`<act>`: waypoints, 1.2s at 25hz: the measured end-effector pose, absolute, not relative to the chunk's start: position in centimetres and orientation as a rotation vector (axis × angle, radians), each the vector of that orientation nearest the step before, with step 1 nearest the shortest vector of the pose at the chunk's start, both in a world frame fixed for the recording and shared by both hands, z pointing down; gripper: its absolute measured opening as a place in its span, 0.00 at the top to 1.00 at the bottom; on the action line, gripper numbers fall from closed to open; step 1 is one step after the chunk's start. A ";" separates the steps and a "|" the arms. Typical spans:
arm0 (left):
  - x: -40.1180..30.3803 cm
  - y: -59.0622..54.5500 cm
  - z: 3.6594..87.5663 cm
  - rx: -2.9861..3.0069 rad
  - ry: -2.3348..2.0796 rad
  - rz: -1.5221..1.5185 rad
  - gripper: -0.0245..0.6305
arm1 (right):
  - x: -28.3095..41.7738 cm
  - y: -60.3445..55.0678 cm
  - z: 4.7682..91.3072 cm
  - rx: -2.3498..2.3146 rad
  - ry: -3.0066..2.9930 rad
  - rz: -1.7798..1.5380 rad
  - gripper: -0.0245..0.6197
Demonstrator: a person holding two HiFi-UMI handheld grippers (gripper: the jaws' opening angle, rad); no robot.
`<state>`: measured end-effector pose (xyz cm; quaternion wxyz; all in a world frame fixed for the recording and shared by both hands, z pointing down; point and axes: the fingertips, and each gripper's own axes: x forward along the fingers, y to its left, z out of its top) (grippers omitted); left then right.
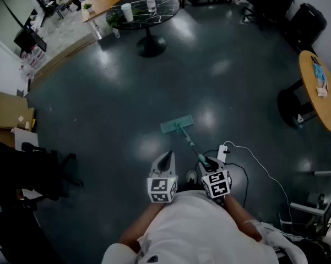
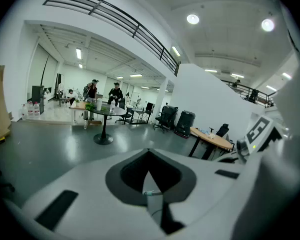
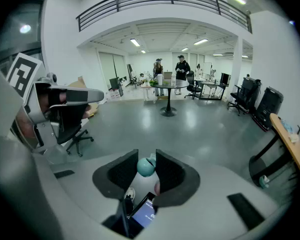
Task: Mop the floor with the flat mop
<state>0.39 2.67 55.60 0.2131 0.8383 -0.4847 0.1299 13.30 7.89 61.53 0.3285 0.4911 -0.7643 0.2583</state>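
The flat mop lies on the dark floor in the head view, its teal head (image 1: 177, 125) ahead of me and its handle (image 1: 190, 143) slanting back toward my right gripper (image 1: 208, 164). That gripper is shut on the handle's top. In the right gripper view the handle's rounded teal end (image 3: 145, 167) sits clamped between the dark pads of the right gripper (image 3: 146, 160). My left gripper (image 1: 166, 158) hovers just left of the handle, apart from it. In its own view the left gripper (image 2: 149, 157) has its pads pressed together with nothing between them.
A round black table (image 1: 146, 10) stands far ahead, and a round wooden table (image 1: 319, 92) at the right. A white power strip (image 1: 222, 152) and its cable trail by my right side. Black office chairs (image 1: 38, 169) and cardboard boxes (image 1: 5, 111) stand at the left.
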 end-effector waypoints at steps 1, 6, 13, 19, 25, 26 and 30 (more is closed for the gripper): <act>0.4 2.6 55.6 2.328 -1.346 0.361 0.96 | 13.3 7.9 61.5 1.286 -2.002 0.671 0.79; 0.5 2.4 55.9 2.326 -1.350 0.366 0.96 | 13.3 7.8 61.6 1.282 -2.005 0.652 0.79; 0.1 2.0 56.0 2.316 -1.353 0.365 0.96 | 13.7 8.2 61.8 1.281 -1.973 0.647 0.79; -0.3 1.7 56.2 2.313 -1.363 0.372 0.96 | 15.4 9.5 63.9 1.278 -1.907 0.701 0.79; -1.7 0.7 56.6 2.294 -1.382 0.367 0.96 | 14.3 4.4 65.8 1.284 -1.927 0.624 0.79; -2.0 0.5 56.7 2.286 -1.390 0.364 0.96 | 13.8 3.0 66.1 1.278 -1.935 0.614 0.79; -2.8 0.1 56.8 2.270 -1.407 0.361 0.96 | 12.5 -3.4 68.2 1.268 -1.950 0.559 0.79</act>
